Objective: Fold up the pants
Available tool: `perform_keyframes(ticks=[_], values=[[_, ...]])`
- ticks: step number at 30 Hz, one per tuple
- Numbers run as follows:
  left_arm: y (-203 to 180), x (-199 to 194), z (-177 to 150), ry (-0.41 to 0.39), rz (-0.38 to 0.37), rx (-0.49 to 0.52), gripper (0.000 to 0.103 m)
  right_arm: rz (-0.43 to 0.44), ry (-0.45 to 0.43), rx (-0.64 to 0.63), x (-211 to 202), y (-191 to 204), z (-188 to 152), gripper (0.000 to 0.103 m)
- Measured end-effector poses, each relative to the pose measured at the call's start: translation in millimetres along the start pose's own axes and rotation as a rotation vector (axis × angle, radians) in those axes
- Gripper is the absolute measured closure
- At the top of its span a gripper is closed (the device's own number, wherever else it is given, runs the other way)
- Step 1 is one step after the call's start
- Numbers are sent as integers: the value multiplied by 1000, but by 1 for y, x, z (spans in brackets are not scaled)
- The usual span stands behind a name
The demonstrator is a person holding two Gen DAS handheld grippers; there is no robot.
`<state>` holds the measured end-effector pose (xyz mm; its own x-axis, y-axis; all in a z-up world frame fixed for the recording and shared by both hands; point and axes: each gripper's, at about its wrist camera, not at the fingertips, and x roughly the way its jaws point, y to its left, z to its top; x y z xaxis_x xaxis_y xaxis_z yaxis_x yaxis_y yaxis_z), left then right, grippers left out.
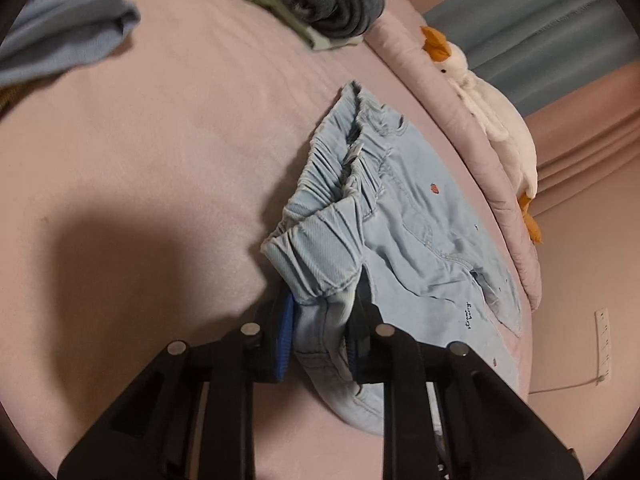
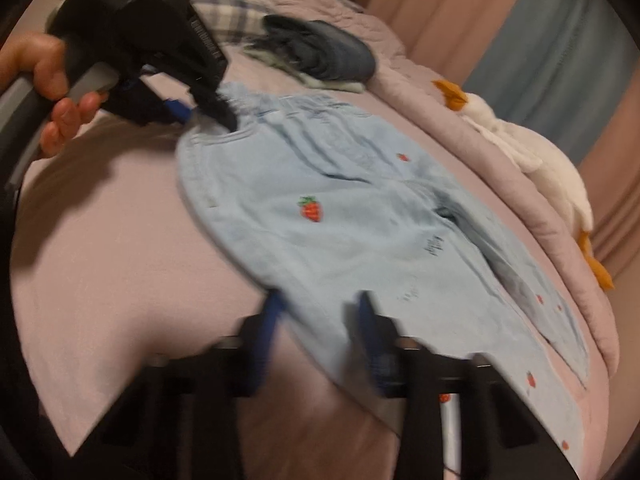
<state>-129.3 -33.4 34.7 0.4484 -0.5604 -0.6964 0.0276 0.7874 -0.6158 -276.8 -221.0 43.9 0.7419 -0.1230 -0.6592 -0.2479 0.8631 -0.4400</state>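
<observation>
Light blue denim pants with small strawberry marks lie on the pink bed, near its right edge. My left gripper is shut on the gathered elastic waistband, with cloth bunched between its blue pads. In the right wrist view the pants spread flat, and the left gripper shows at the waistband end, held by a hand. My right gripper straddles the near edge of a pant leg; the view is blurred, and its blue fingers stand apart with cloth between them.
A folded pile of dark and pale clothes lies at the far end of the bed. A blue garment lies at far left. A white plush duck rests on the rolled pink quilt along the right edge.
</observation>
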Motion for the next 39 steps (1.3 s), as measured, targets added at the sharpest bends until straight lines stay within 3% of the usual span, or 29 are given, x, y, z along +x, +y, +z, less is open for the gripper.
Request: perform_keyframes(ticks=[5,8,10,13,16,18,21,24,26,28,30,32,35,36,39], values=[[0,-26,-2,-51,-2,65,82,-4,7,-30,-17,7,6,89],[2,-26,-5,-45,47,127,79,28,-6,-28,-26,14,7,89],[5,-17,-4,-11,88,127,75,53,40,-53,-16,22,4,89],[8,-27,-3,-27,97,143,70,34,40,-53,-14,24,1,88],[1,-50,-1,-82,125,213,67,128,24,30,-31,4,3,74],[-6,-65,1,-138,130,256,60,169,-18,113,-46,-16,3,64],[-27,-70,2,-166,92,336,53,135,-43,241,-52,-53,-2,52],[-49,-50,-1,-121,39,414,49,40,32,375,-32,-91,-13,52],[-56,-25,-9,-68,39,467,48,-1,99,433,-14,-108,-28,52],[-52,1,-13,5,116,479,48,-7,236,482,7,-117,-56,52],[-37,28,-18,103,179,470,48,67,218,576,3,-129,-79,52],[-42,25,-22,69,168,525,40,83,208,673,-11,-149,-97,52],[-54,28,-19,78,175,545,38,26,161,856,-43,-194,-140,52],[-60,28,-17,71,154,544,38,-9,152,920,-52,-211,-156,51],[-79,33,-12,44,126,564,33,-254,176,1088,-83,-268,-213,50]])
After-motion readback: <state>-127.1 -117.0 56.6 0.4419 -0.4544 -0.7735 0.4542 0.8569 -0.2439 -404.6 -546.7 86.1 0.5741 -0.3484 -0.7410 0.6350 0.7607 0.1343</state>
